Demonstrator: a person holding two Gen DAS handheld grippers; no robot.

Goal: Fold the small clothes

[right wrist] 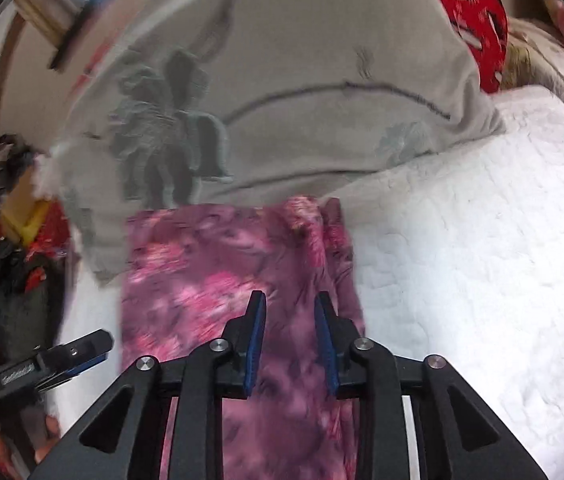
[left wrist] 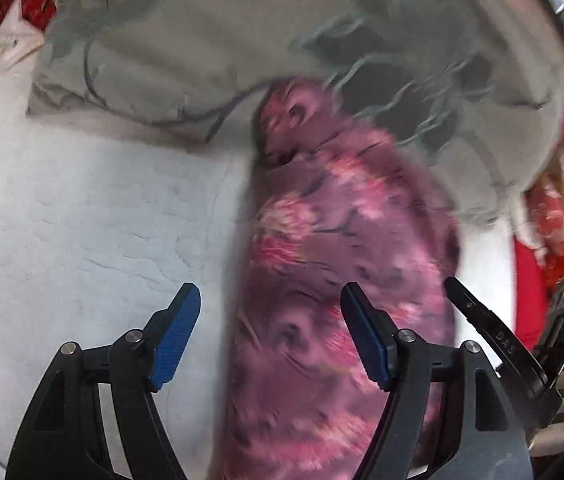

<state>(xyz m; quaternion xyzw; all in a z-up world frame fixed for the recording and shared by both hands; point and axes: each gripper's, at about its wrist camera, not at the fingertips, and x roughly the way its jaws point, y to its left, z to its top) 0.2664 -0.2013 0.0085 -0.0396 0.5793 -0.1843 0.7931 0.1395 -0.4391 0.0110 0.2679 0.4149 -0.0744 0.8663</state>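
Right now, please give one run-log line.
garment: pink, on white quilt | left tongs: open | right tongs: narrow gap, nothing gripped

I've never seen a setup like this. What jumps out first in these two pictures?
The pink-and-purple floral garment grabs the eye, lying as a long strip on the white quilted bedcover. Beyond it sits a grey pillow with embroidered flowers. In front, the left gripper stands wide open over the cloth's edge, while the right gripper hovers with a narrow gap above the garment.

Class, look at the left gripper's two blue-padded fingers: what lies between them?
In the left wrist view, the left gripper stands open. Between its fingers lie bare white quilt and the left edge of the pink floral garment.
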